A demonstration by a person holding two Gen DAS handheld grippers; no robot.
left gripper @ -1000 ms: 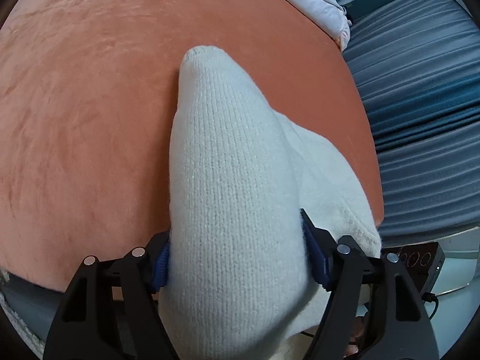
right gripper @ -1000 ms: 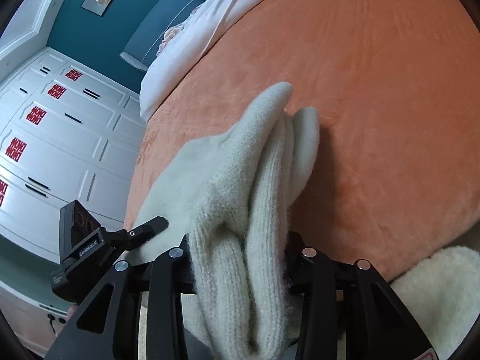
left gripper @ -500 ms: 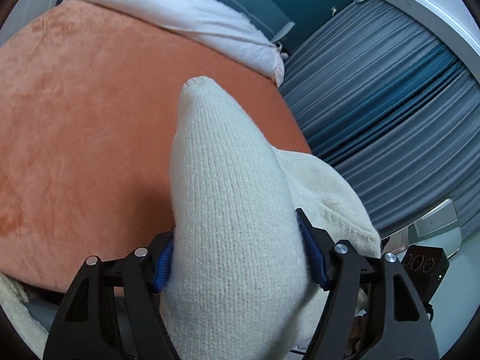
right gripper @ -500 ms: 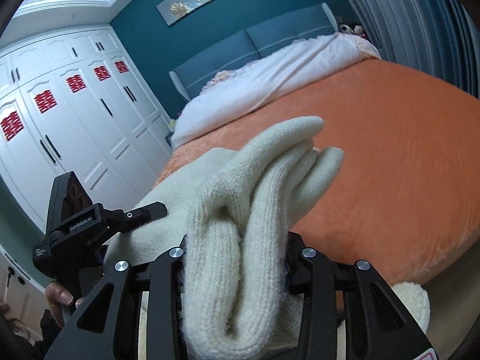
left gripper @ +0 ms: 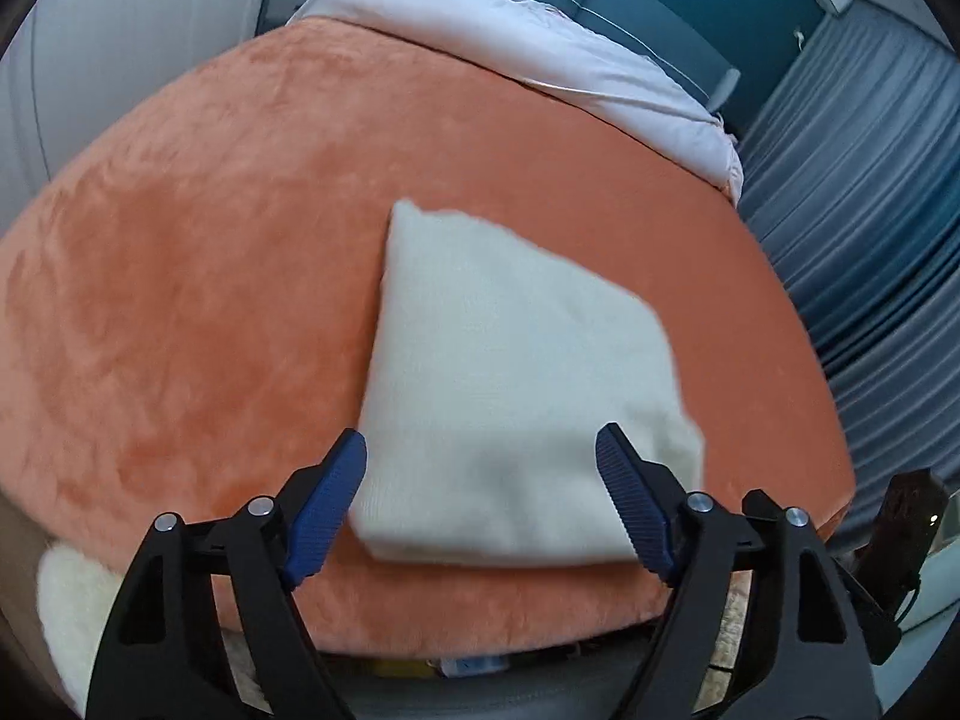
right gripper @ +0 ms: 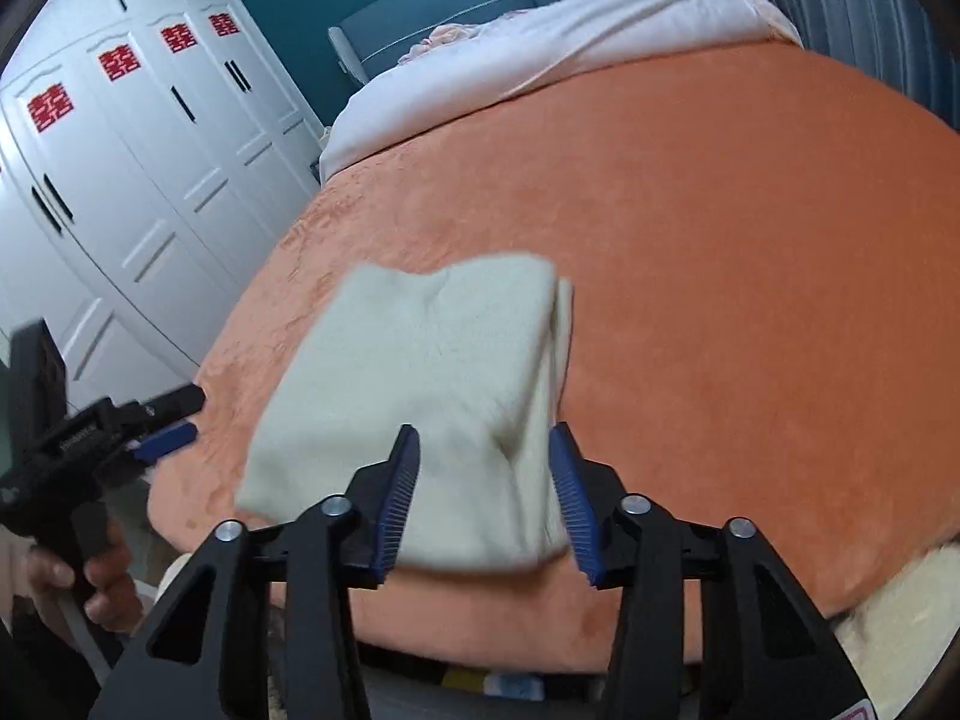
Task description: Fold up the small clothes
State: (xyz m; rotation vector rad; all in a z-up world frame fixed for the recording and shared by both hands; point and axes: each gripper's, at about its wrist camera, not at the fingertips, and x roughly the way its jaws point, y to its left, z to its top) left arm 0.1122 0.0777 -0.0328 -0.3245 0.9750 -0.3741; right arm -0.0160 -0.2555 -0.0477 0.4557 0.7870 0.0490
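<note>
Now one cream knit garment (left gripper: 510, 396) lies folded near the front edge of the orange bedspread (left gripper: 180, 300) | released a second ago by both grippers, so this fold looks done | left gripper (left gripper: 480, 504) and right gripper (right gripper: 483, 498): jaws spread, empty | count: one garment, two grippers

An orange blanket (right gripper: 750, 276) covers the bed; a white duvet (right gripper: 540, 48) lies bunched at its far edge, white wardrobes (right gripper: 150, 150) and what look like grey curtains (left gripper: 870, 210) alongside.
</note>
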